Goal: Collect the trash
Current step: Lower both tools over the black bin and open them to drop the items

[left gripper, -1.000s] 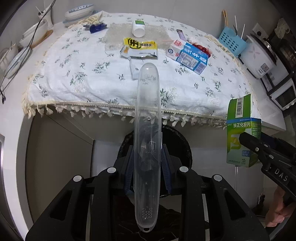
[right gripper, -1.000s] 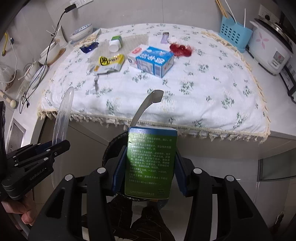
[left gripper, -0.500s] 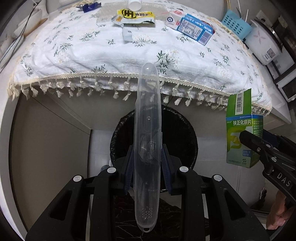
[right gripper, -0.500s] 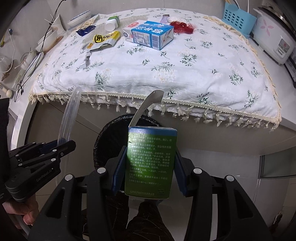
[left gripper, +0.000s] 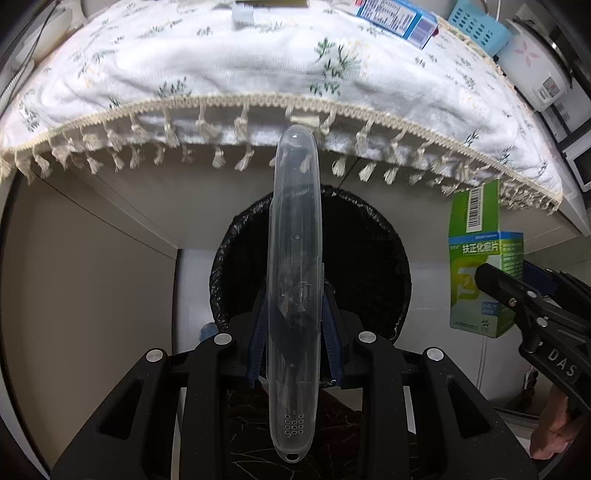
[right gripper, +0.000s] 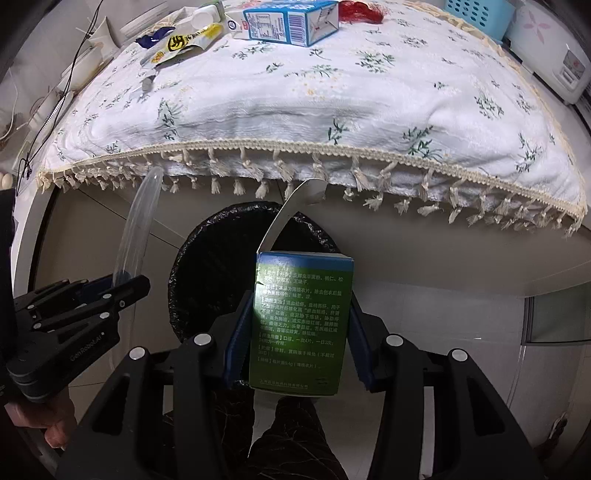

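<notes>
My left gripper (left gripper: 295,328) is shut on a long clear plastic case (left gripper: 295,258) and holds it over the black-lined trash bin (left gripper: 376,258) below the table edge. My right gripper (right gripper: 299,332) is shut on a green medicine box (right gripper: 301,325) with its flap open, above the same bin (right gripper: 207,273). The box also shows at the right of the left wrist view (left gripper: 480,273); the clear case shows at the left of the right wrist view (right gripper: 138,229). More trash lies on the table: a blue-and-white carton (right gripper: 291,20), a yellow wrapper (right gripper: 184,40), a red scrap (right gripper: 360,9).
A floral tablecloth with a tasselled fringe (right gripper: 295,110) hangs over the table edge just above the bin. A white rice cooker (left gripper: 535,74) and a blue basket (left gripper: 476,26) stand at the right back. A beige cabinet panel (left gripper: 92,277) is left of the bin.
Both grippers have dropped lower and moved closer to the bin with their loads; the table top has slid up out of view and the bin opening now fills the middle.
</notes>
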